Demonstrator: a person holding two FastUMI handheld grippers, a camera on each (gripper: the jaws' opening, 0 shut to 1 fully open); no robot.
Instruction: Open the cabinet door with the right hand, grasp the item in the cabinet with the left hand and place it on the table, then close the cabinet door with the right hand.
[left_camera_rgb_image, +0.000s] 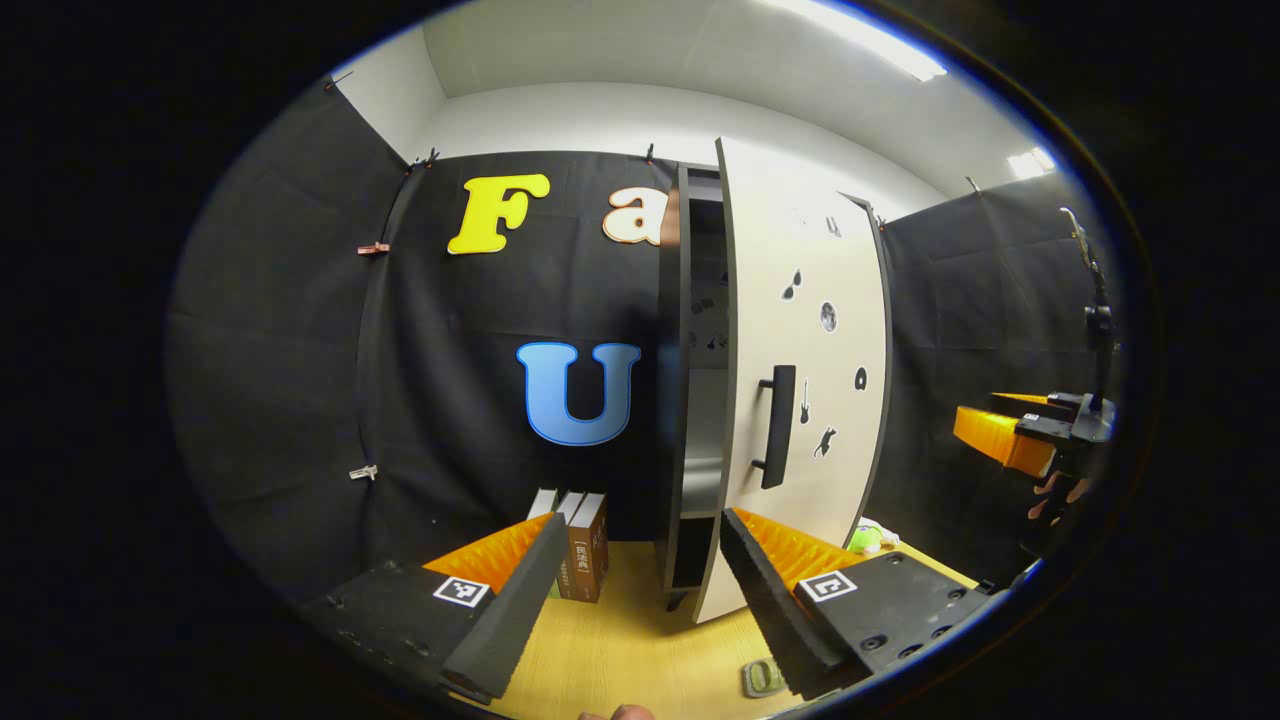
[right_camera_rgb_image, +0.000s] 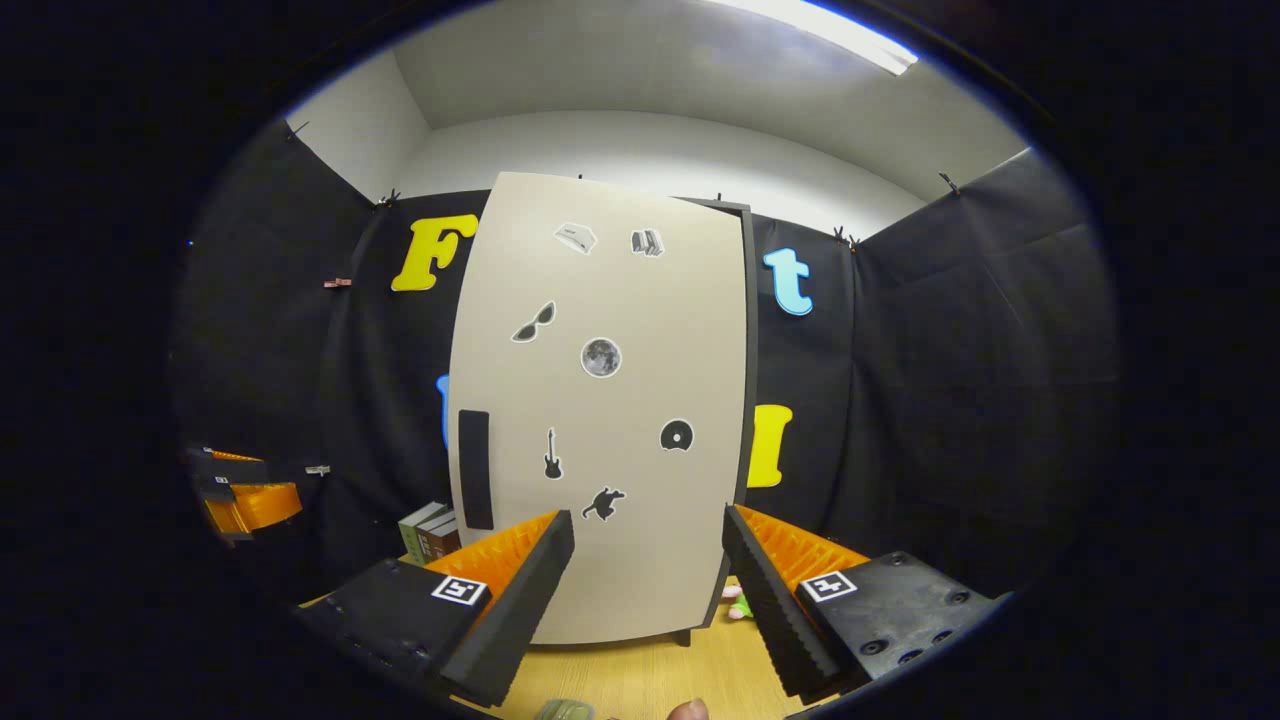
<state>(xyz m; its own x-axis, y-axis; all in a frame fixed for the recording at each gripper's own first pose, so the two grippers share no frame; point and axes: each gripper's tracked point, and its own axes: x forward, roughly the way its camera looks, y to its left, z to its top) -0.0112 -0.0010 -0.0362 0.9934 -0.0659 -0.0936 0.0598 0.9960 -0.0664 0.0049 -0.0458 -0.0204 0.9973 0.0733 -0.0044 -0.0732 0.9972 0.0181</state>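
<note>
The cabinet door (left_camera_rgb_image: 800, 400) stands ajar, its handle (left_camera_rgb_image: 777, 425) free. The item is probably the small thing on the table (left_camera_rgb_image: 640, 640) near the left gripper (left_camera_rgb_image: 635, 590), though it is too dim to confirm. Both grippers gape wide and empty. The right gripper (right_camera_rgb_image: 648, 590) could push off-centre and slam the door.
</note>
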